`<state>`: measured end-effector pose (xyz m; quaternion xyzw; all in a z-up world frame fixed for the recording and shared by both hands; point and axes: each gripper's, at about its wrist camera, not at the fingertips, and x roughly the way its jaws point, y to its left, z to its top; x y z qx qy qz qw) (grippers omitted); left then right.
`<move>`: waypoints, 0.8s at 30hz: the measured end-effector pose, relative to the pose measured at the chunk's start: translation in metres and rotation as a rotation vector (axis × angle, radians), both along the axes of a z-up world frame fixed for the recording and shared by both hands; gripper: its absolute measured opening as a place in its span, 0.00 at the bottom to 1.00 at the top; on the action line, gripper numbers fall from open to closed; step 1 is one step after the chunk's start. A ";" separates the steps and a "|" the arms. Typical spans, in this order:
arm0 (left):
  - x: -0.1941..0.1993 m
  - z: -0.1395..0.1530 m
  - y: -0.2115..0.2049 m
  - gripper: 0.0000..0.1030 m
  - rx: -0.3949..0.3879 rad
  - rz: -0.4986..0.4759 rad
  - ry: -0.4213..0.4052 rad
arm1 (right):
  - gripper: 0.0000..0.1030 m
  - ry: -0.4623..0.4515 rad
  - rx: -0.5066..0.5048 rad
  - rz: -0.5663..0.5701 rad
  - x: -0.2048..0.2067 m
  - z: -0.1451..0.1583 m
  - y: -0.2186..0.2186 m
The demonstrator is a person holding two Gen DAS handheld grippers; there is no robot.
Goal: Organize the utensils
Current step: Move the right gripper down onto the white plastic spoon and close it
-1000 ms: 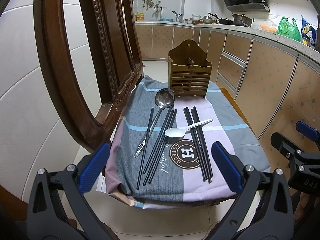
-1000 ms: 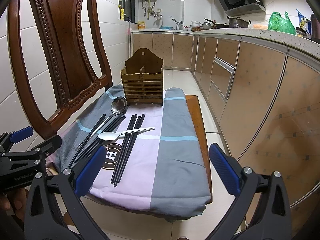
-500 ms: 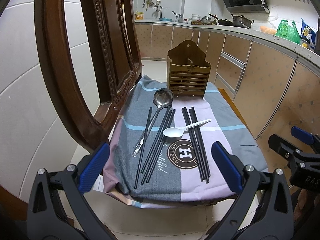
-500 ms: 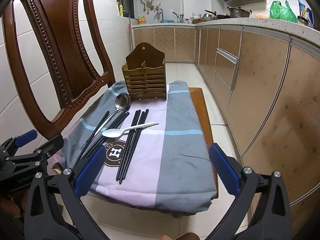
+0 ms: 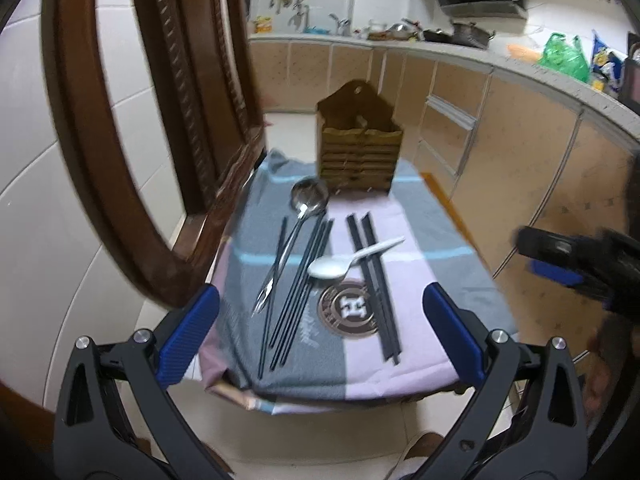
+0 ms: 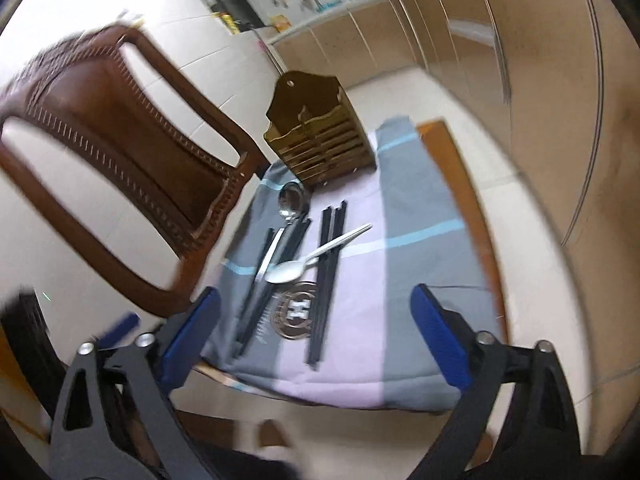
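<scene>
A wooden utensil holder point(image 5: 359, 147) point(image 6: 320, 140) stands at the far end of a cloth-covered stool point(image 5: 436, 280). In front of it lie a steel ladle point(image 5: 298, 224) point(image 6: 286, 216), a small white-looking spoon point(image 5: 352, 260) point(image 6: 316, 256) across black chopsticks point(image 5: 374, 280) point(image 6: 328, 272), and more black chopsticks point(image 5: 300, 288) beside the ladle. My left gripper point(image 5: 320, 336) is open and empty at the stool's near edge. My right gripper point(image 6: 316, 336) is open and empty, tilted, near the same edge; it also shows in the left wrist view point(image 5: 568, 256).
A carved wooden chair back point(image 5: 132, 120) point(image 6: 120, 128) rises on the left. Kitchen cabinets point(image 5: 500, 132) and a counter run along the right. Tiled floor point(image 6: 520, 320) surrounds the stool.
Both grippers moved closer to the stool. The right gripper tilted and swung in from the right, with motion blur. Utensils have not moved.
</scene>
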<state>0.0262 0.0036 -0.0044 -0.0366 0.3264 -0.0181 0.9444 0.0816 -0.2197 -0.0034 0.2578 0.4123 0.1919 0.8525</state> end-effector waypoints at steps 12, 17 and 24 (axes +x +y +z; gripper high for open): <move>0.055 0.054 -0.006 0.97 0.051 -0.047 -0.179 | 0.56 0.387 0.297 -0.009 0.117 -0.079 0.014; 0.056 0.043 0.011 0.97 -0.010 -0.014 -0.242 | 0.46 0.446 0.286 -0.056 0.146 -0.107 0.018; 0.067 0.039 0.021 0.97 -0.064 -0.023 -0.231 | 0.33 0.491 0.186 -0.135 0.169 -0.125 0.029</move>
